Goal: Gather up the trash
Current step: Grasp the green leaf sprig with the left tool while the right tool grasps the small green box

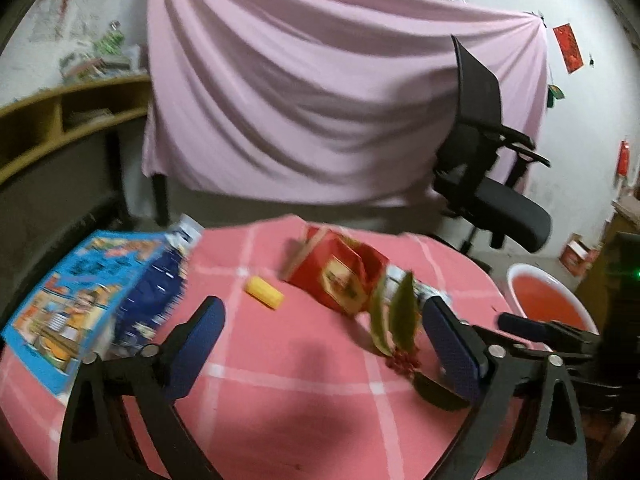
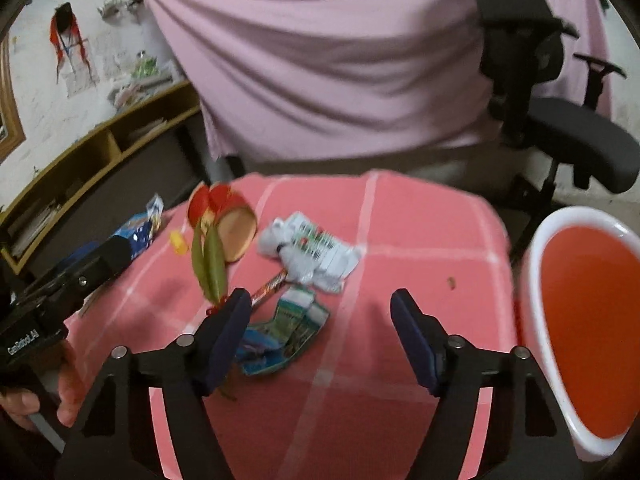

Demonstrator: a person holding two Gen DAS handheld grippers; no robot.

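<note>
Both grippers, left & right, spread, empty above table w/ trash; light wrappers may slip, missing bin.

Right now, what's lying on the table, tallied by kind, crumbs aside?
Boxes: 2 (blue box, red box)
Wrappers: 4 (blue wrapper, white wrapper, green wrapper, striped wrapper)
Leaf sprig: 1
Yellow piece: 1
Total: 8

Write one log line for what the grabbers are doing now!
left gripper: open, empty | right gripper: open, empty | trash on table | bin beside table
</note>
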